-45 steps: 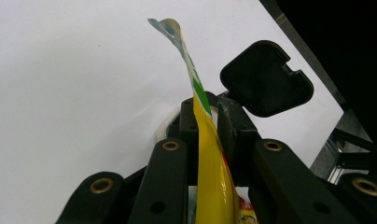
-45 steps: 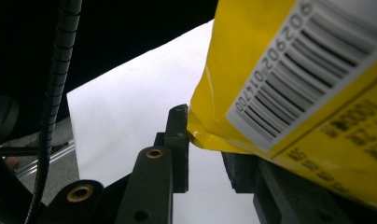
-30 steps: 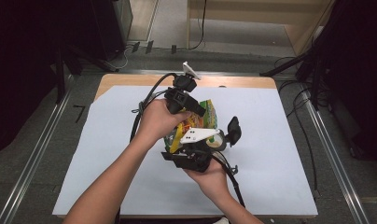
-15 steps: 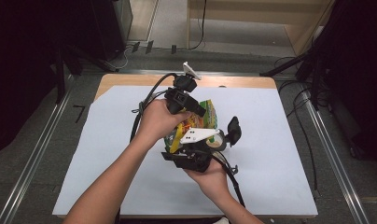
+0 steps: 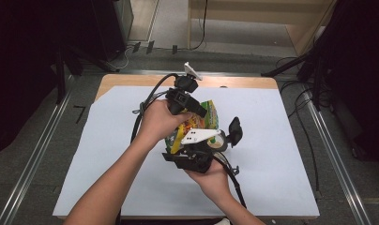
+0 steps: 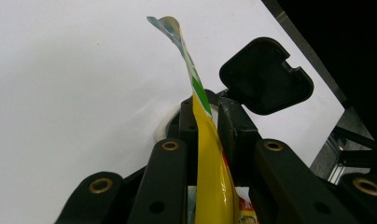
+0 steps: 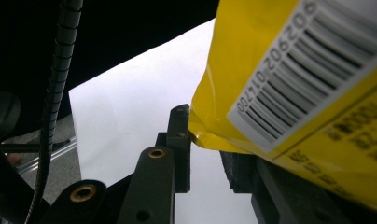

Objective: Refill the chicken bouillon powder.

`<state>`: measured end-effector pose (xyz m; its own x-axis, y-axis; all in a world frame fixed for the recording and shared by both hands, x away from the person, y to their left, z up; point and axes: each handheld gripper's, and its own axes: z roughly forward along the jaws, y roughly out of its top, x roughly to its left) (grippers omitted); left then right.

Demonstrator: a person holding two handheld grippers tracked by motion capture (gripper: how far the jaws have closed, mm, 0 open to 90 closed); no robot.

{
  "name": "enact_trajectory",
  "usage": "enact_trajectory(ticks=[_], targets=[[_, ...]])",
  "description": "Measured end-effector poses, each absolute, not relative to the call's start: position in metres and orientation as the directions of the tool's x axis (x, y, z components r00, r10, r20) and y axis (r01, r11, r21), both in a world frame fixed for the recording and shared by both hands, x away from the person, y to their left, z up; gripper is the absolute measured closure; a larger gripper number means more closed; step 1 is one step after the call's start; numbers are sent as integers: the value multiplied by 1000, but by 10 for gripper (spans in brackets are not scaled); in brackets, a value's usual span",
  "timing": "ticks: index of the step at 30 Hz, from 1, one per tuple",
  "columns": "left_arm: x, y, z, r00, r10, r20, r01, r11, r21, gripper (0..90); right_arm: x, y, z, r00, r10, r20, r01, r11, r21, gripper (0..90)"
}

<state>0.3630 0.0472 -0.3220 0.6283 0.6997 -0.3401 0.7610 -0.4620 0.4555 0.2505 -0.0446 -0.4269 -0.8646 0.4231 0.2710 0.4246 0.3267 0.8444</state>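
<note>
Nearest the front edge of the white paper-covered tabletop: right gripper, raised off the sheet, clenched on the lower corner of the glossy yellow plastic snack bag with green and red print. Just beyond, near mid-table: left gripper, clamped on the bag's crimped top seal. Bag stretched between both above the tabletop, probably to pull the seal apart. Seen along the left jaws: seal edge-on, pinched flat. Seen along the right jaws: a barcode on the back panel. Past the far edge: grey floor.
</note>
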Motion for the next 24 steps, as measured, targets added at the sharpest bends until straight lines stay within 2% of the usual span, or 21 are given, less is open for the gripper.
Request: enact_trajectory(ticks=[24], targets=[[363, 50, -324, 628, 695, -349, 763, -461, 454, 805, 249, -44, -427, -869, 421, 261, 418, 338, 843, 761]])
